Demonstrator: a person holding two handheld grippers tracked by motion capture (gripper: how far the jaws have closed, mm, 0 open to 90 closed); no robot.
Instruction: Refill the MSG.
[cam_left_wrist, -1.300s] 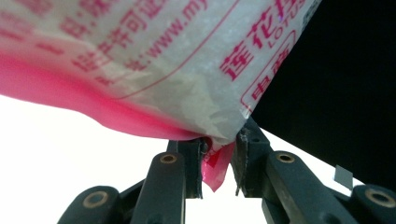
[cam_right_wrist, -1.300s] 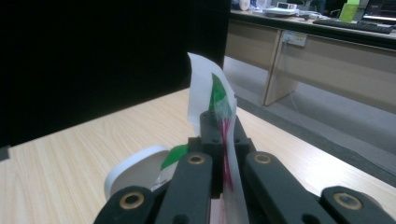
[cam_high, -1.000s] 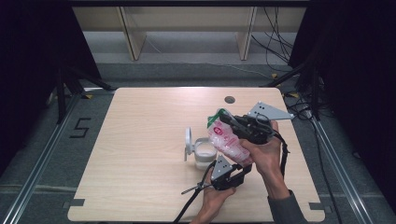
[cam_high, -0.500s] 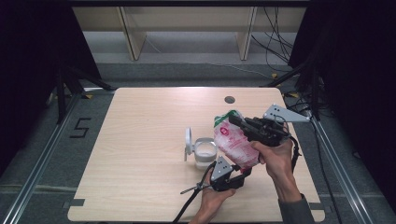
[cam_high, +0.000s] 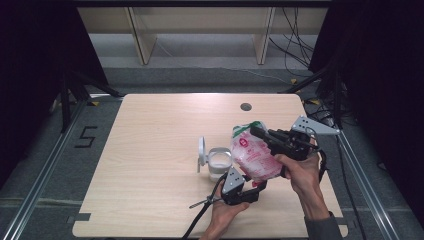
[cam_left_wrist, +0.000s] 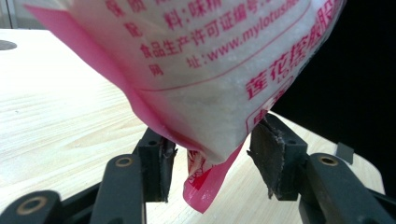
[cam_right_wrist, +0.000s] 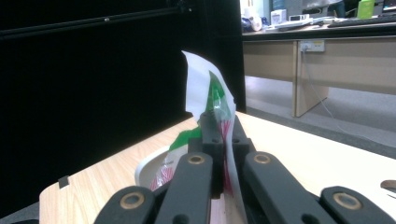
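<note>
the right claw (cam_right_wrist: 219, 135) pinches the top edge of the pink-and-white bag (cam_high: 255, 156), held over the tabletop (cam_high: 150, 150) beside the small white jar (cam_high: 218, 162). the left claw (cam_left_wrist: 210, 161) has just been opening, its jaws slack around the bag's lower corner. tip the bag slowly, keeping its mouth above the jar.

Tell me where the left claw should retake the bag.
Probably the bag's bottom seam tab, from below: it hangs flat and thin between the left claw's jaws, which have just been opening, while the belly above bulges. The right claw pinches the top edge.
</note>
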